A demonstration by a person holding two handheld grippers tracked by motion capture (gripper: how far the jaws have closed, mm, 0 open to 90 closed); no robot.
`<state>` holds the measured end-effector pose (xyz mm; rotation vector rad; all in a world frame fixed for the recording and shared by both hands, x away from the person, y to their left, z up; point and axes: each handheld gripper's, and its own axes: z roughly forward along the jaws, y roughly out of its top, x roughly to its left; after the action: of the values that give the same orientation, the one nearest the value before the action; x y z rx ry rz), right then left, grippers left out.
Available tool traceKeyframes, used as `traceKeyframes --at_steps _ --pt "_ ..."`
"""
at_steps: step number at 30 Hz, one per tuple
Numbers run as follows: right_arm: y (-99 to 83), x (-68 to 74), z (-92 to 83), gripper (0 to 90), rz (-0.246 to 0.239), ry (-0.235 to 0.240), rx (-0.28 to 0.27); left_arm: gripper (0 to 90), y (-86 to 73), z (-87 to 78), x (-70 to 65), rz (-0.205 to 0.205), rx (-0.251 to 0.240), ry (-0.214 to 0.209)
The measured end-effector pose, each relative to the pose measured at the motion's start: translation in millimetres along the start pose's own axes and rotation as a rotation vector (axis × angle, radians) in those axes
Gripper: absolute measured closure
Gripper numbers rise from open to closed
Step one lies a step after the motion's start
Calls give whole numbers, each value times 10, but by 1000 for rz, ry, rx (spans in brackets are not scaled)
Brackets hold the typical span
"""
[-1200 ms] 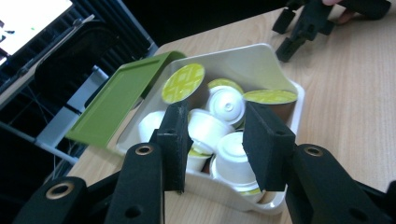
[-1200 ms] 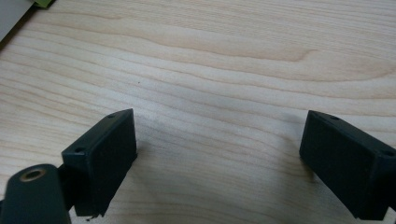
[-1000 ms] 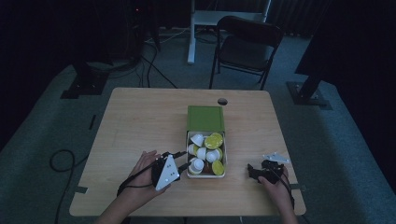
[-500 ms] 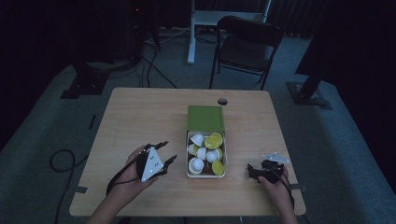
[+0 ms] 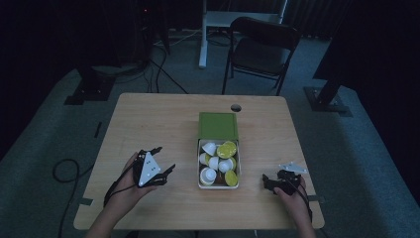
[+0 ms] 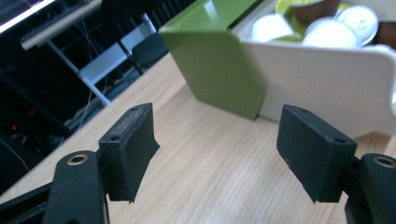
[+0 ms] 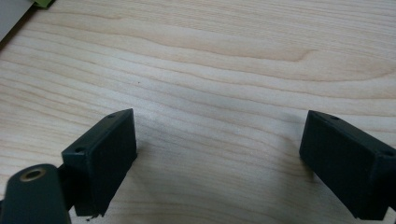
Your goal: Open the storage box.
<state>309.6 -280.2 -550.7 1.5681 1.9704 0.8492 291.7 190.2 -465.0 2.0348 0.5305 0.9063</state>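
Observation:
A white tray (image 5: 199, 171) holds several white and yellow-green capsules (image 5: 218, 163); its green lid (image 5: 218, 126) lies slid toward the far side. My left gripper (image 5: 166, 158) hovers left of the tray, pointing at it. Its jaws have just been opening and have nothing between them. In the left gripper view that gripper (image 6: 217, 130) faces the green lid (image 6: 219, 60) and the tray's white wall (image 6: 322, 88), with capsules (image 6: 327, 32) above the rim. My right gripper (image 5: 265, 183) rests on the table right of the tray. It (image 7: 219, 130) stands open over bare wood.
The wooden table (image 5: 148, 124) has a small round hole (image 5: 236, 107) near its far edge. A dark chair (image 5: 262, 47) and a white desk leg (image 5: 203, 34) stand behind it. Cables (image 5: 64, 173) trail on the floor at left.
My left gripper has moved left, away from the tray's near corner, and its jaws have spread apart. The right hand has stayed where it was.

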Motion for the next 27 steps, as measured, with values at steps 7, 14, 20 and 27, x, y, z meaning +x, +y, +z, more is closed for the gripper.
traceKeyframes --at_steps 7,14,20,27 --pt "0 0 0 104 0 0 0 207 -140 -11 82 -125 1 6" --pt "0 0 0 104 0 0 0 185 -284 -39 159 -200 11 -7" --pt "0 0 0 104 0 0 0 185 -439 -76 210 -255 43 -17" --pt "0 0 0 104 0 0 0 185 -635 -119 248 -254 96 -21"
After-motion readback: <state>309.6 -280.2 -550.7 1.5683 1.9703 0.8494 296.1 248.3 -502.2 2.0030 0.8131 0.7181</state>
